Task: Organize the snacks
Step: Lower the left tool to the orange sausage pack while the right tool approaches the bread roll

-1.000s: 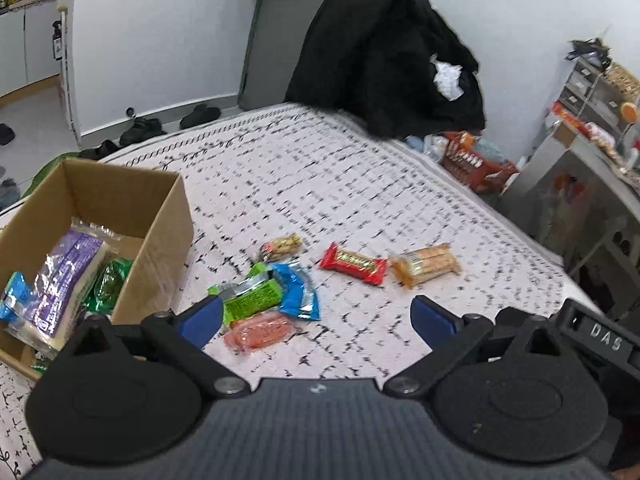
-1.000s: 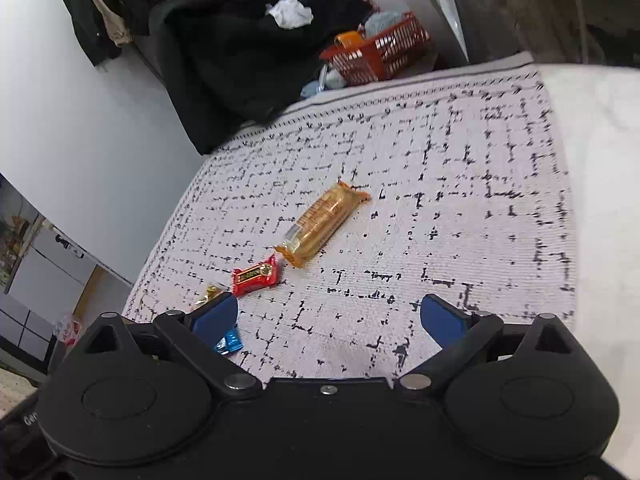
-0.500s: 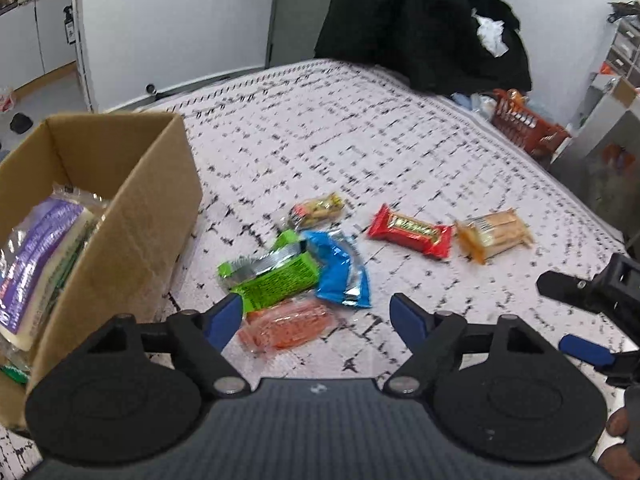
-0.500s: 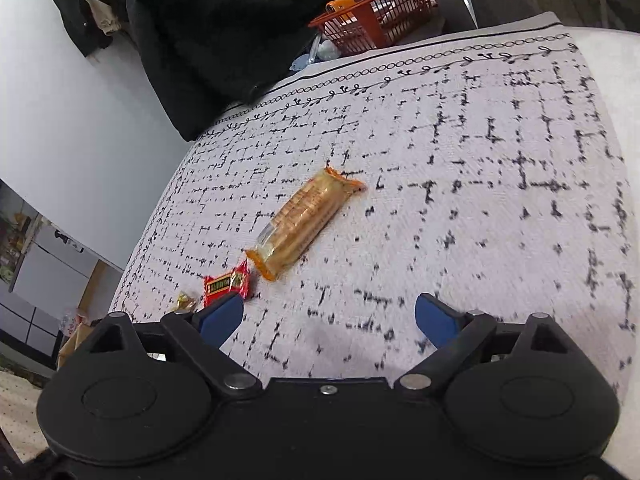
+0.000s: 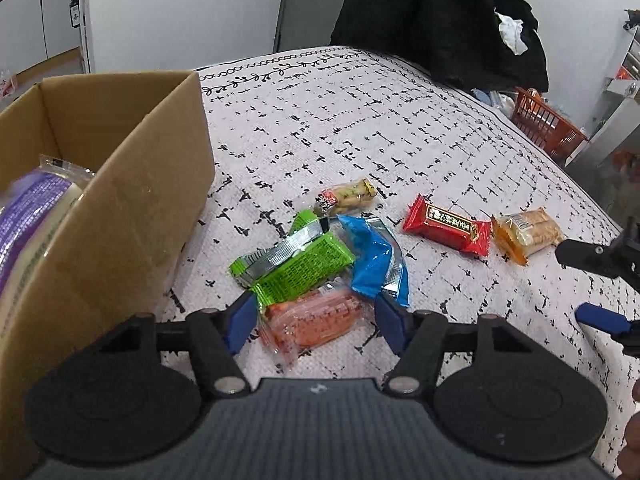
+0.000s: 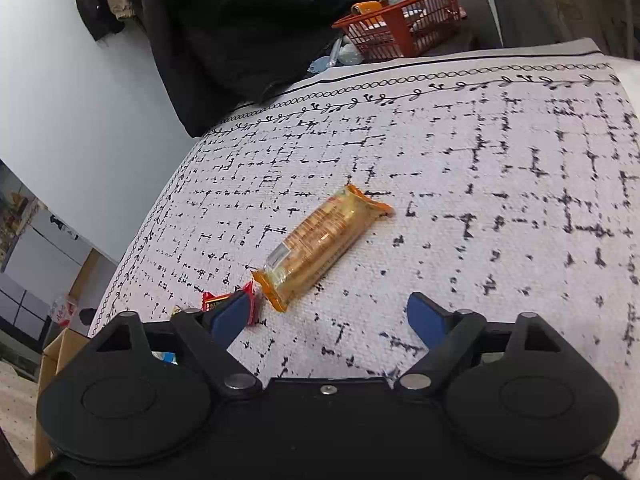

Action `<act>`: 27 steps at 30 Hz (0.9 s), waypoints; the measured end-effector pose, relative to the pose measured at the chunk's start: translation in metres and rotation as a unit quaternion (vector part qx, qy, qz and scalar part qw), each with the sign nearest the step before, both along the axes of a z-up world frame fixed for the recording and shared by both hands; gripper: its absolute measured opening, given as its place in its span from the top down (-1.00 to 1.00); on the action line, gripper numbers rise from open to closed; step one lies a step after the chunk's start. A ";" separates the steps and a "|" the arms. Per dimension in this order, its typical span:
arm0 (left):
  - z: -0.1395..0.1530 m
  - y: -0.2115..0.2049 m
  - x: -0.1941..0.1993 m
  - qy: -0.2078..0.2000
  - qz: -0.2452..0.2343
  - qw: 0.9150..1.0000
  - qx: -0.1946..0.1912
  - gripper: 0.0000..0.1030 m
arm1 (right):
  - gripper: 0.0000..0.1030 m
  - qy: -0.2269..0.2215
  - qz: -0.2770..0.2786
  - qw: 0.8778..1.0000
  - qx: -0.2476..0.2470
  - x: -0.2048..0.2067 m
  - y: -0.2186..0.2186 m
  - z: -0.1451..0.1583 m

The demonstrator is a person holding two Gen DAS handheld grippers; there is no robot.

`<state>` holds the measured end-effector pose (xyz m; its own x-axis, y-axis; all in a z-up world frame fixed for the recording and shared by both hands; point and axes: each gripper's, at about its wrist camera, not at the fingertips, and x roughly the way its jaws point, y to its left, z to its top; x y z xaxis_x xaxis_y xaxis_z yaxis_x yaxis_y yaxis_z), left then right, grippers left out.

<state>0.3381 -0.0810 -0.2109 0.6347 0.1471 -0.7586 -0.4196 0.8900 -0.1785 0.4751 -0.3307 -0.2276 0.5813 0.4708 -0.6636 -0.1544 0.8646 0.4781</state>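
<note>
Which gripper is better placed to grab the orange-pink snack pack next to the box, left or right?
Left. The left gripper already straddles the orange-pink snack pack, jaws closing around it, pads not yet pressing. The right gripper faces the cracker pack farther from the cardboard box.

A lived-in home, likely a bedroom: a bed under a patterned white cover (image 5: pixel 400 128), a heap of dark clothes (image 5: pixel 436 16) at its far edge, an orange laundry basket (image 6: pixel 404 28) on the floor beside it, and white cupboards (image 5: pixel 40 20) through the doorway.
</note>
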 end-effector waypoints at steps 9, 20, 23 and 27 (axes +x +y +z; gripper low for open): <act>0.005 0.000 -0.004 -0.001 0.008 1.000 -0.011 0.15 | -0.52 -0.008 0.010 1.000 -0.025 0.013 0.023 0.002; 0.026 0.007 -0.012 -0.042 0.023 0.998 -0.029 0.20 | -0.46 -0.009 -0.013 0.998 -0.064 0.040 0.040 0.002; 0.031 0.012 -0.013 -0.049 0.026 0.998 -0.040 0.53 | -0.46 -0.011 -0.017 0.996 -0.083 0.048 0.049 0.002; 0.032 0.018 -0.015 -0.052 0.035 0.997 -0.045 0.57 | -0.41 -0.011 -0.018 0.992 -0.124 0.053 0.062 0.001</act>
<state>0.3232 -0.0628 -0.1784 0.7011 0.1285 -0.7014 -0.4549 0.8380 -0.3013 0.5284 -0.2688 -0.2268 0.6094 0.2734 -0.7442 -0.1297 0.9604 0.2466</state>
